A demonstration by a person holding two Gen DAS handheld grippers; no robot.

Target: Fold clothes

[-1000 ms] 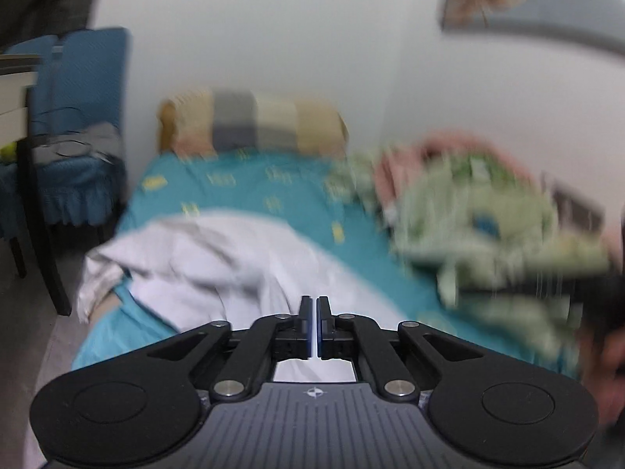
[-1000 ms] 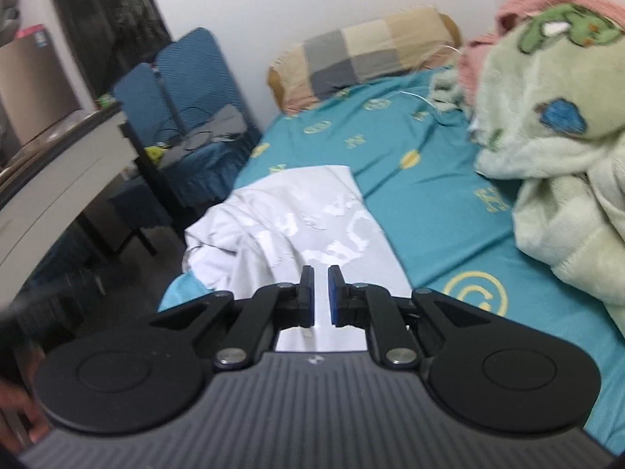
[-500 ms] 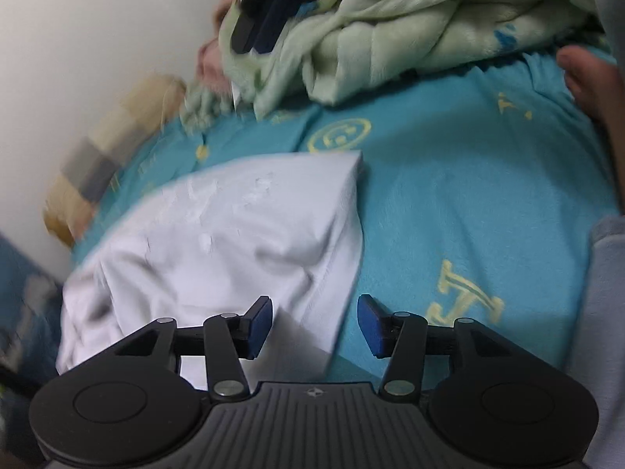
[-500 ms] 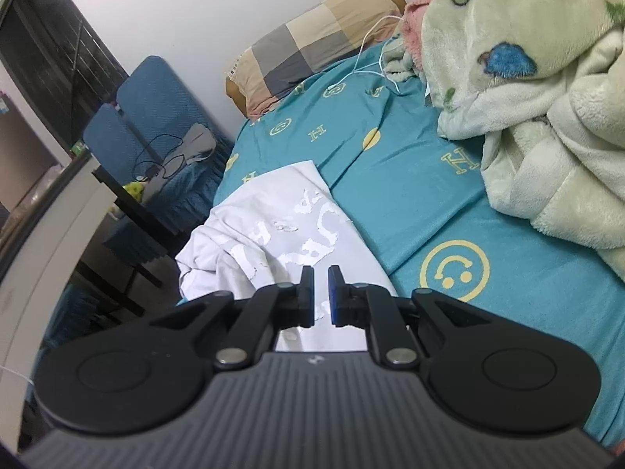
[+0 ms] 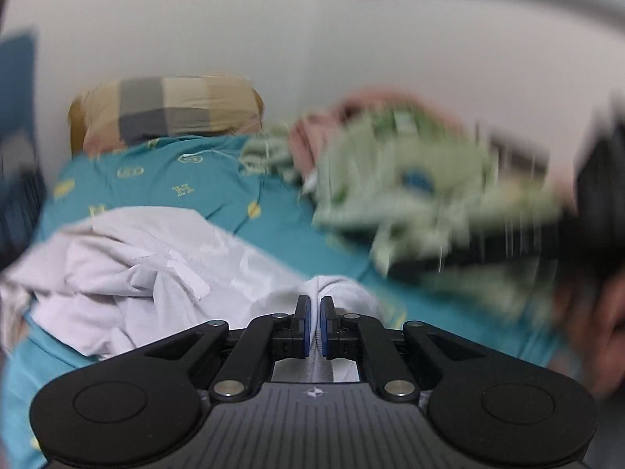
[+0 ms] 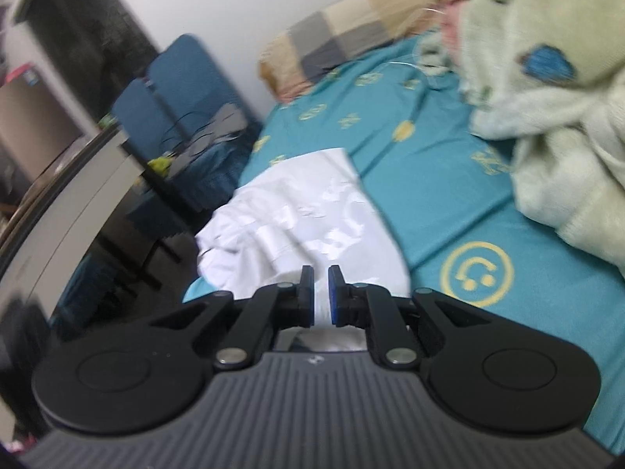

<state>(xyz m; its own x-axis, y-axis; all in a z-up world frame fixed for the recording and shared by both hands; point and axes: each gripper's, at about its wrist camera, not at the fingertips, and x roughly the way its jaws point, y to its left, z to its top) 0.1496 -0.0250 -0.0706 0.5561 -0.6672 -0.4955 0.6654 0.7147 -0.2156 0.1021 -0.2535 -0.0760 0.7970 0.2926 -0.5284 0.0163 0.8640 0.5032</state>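
Note:
A white garment [image 5: 156, 269] with a shiny print lies crumpled on the teal bed sheet [image 5: 218, 187]; it also shows in the right wrist view [image 6: 312, 219]. My left gripper [image 5: 315, 312] is shut on a fold of the white garment at its near edge. My right gripper [image 6: 320, 293] is shut, or nearly so, on the near edge of the same garment, with white cloth between the pads. The left view is motion-blurred on its right side.
A pale green fleece blanket [image 6: 547, 97] is heaped on the bed's right. A checked pillow [image 5: 168, 111] lies at the head by the wall. Blue chairs [image 6: 183, 90] and a white desk [image 6: 70, 199] stand left of the bed. A hand [image 5: 609, 312] shows at the right edge.
My left gripper was open over the garment's corner half a second ago; now it is shut on the cloth and has swung up toward the pillow. The right gripper stayed closed and shifted a little.

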